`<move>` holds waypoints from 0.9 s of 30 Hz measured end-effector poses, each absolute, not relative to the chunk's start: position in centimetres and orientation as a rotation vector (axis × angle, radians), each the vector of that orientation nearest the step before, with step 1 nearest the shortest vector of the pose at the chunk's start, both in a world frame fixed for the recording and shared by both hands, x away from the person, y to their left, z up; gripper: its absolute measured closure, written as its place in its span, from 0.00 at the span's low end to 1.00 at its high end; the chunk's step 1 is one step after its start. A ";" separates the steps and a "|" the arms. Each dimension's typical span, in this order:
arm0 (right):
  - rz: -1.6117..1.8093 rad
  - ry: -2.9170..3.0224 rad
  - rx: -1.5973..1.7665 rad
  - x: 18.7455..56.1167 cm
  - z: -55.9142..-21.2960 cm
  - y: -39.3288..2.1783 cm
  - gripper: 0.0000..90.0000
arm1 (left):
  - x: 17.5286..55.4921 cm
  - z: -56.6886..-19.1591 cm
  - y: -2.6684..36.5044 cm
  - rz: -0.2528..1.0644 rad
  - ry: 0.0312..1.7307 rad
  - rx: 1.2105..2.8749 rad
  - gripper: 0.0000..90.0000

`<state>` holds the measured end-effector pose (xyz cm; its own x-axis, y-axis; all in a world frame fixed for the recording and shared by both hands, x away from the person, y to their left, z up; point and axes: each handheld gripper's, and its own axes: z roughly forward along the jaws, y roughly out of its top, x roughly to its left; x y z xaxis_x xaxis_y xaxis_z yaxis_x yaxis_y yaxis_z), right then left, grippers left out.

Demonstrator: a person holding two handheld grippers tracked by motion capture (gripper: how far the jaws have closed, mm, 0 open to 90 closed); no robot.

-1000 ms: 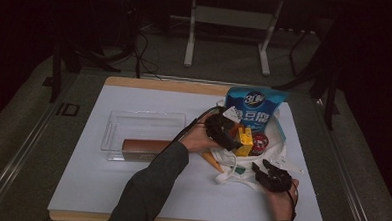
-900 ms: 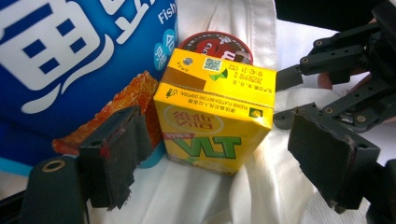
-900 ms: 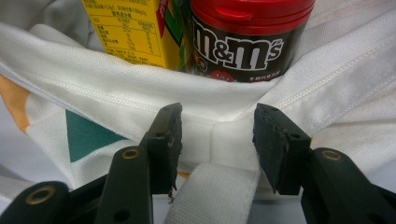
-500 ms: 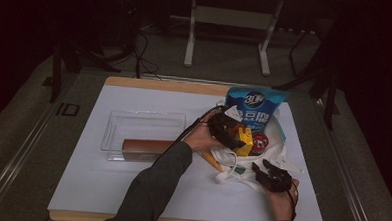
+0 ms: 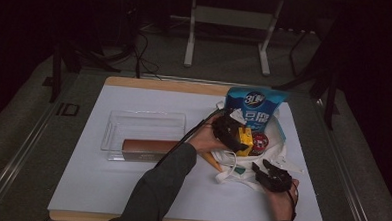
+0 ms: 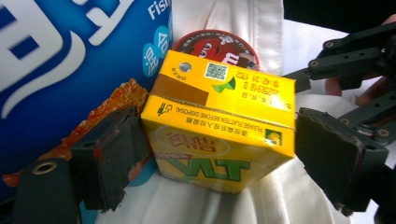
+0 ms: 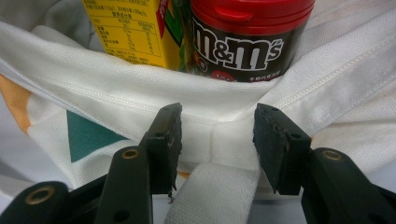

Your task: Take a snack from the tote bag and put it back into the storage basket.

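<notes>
A white tote bag [image 5: 277, 161] lies at the table's right, holding a blue snack bag [image 5: 255, 107], a yellow drink carton [image 5: 245, 137] and a red-lidded M&M's tub [image 5: 260, 141]. My left gripper [image 5: 235, 140] reaches into the bag from the left. In the left gripper view its pads [image 6: 116, 149] sit against both sides of the carton [image 6: 219, 116]. My right gripper [image 5: 261, 168] rests at the bag's near edge. Its jaws [image 7: 217, 140] stand apart over the white cloth [image 7: 116, 102], and the bag's strap [image 7: 210, 196] lies loose between them. Beyond them are the carton [image 7: 130, 32] and the tub [image 7: 243, 42].
A clear plastic tray [image 5: 143, 120] stands at centre left on the white mat, with a long brown box [image 5: 142, 145] along its near side. An orange-red packet [image 6: 116, 100] pokes out beside the blue bag [image 6: 70, 56]. The other gripper [image 6: 355, 79] is close by on the right.
My left gripper has shifted slightly to the right, over the carton in the bag. The right gripper has stayed where it was.
</notes>
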<state>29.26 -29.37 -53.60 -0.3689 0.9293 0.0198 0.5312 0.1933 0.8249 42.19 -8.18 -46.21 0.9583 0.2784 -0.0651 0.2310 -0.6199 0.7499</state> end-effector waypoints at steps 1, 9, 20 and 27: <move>1.060 1.980 1.359 29.3 -53.6 -29.4 0.58 | 42.2 -46.3 -8.2 0.067 0.356 2.260 0.18; 1.061 1.979 1.359 29.3 -53.6 -29.4 0.58 | 42.5 -46.6 -8.4 0.069 0.364 2.239 0.18; 1.063 1.981 1.355 29.3 -53.6 -29.4 0.58 | 42.3 -47.4 -9.1 0.089 0.349 2.252 0.21; 1.063 1.980 1.355 29.3 -53.6 -29.4 0.58 | 42.1 -47.5 -9.4 0.121 0.342 2.267 0.22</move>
